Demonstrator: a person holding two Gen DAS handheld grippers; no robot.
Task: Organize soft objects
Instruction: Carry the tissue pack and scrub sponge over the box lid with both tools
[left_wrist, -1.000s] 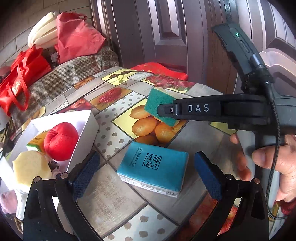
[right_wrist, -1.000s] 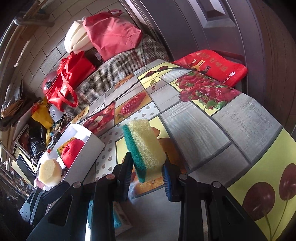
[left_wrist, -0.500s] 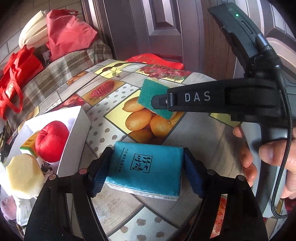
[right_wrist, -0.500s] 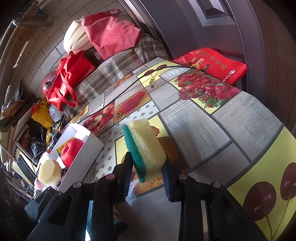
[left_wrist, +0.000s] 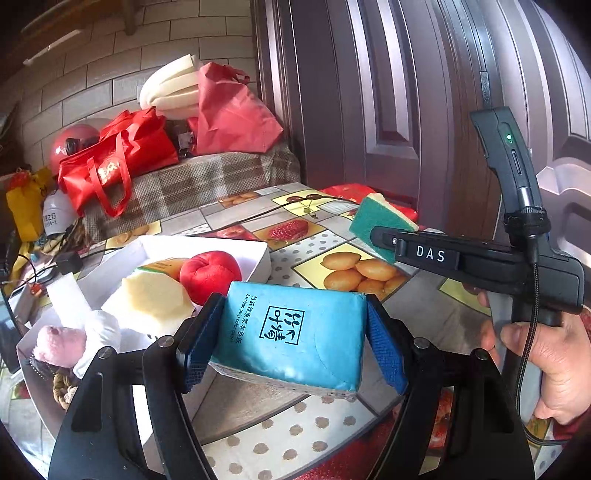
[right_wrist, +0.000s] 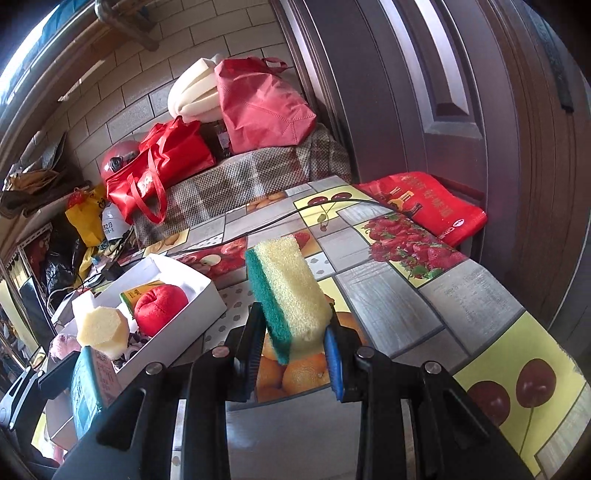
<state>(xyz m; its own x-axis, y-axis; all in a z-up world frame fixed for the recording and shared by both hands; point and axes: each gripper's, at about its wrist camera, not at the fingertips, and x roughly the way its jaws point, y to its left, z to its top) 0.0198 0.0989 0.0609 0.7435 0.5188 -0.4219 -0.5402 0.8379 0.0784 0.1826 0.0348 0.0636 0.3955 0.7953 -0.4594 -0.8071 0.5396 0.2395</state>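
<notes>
My left gripper (left_wrist: 291, 339) is shut on a blue tissue pack (left_wrist: 295, 332), lifted just off the table, its blue pads pressing both short ends. My right gripper (right_wrist: 293, 350) is shut on a yellow sponge with a green scouring side (right_wrist: 286, 295), held upright above the table. That sponge (left_wrist: 380, 218) and the right gripper's side marked DAS show at the right of the left wrist view, with a hand on its handle. A white box (left_wrist: 255, 254) at the left holds a red plush apple (left_wrist: 210, 275) and a pale yellow foam block (left_wrist: 151, 302). The tissue pack's edge (right_wrist: 86, 391) shows low left in the right wrist view.
The fruit-print tablecloth (right_wrist: 424, 306) covers the table. A black cable (right_wrist: 280, 221) crosses its far part. A red bag (right_wrist: 428, 206) lies at the far right edge by the door. Red bags (left_wrist: 114, 162) pile on a checked surface behind. A pink plush (left_wrist: 59, 347) lies in the box's near end.
My left gripper closed on the blue tissue pack and lifted it towards the white box. The right gripper rose a little and moved left with the sponge still in it.
</notes>
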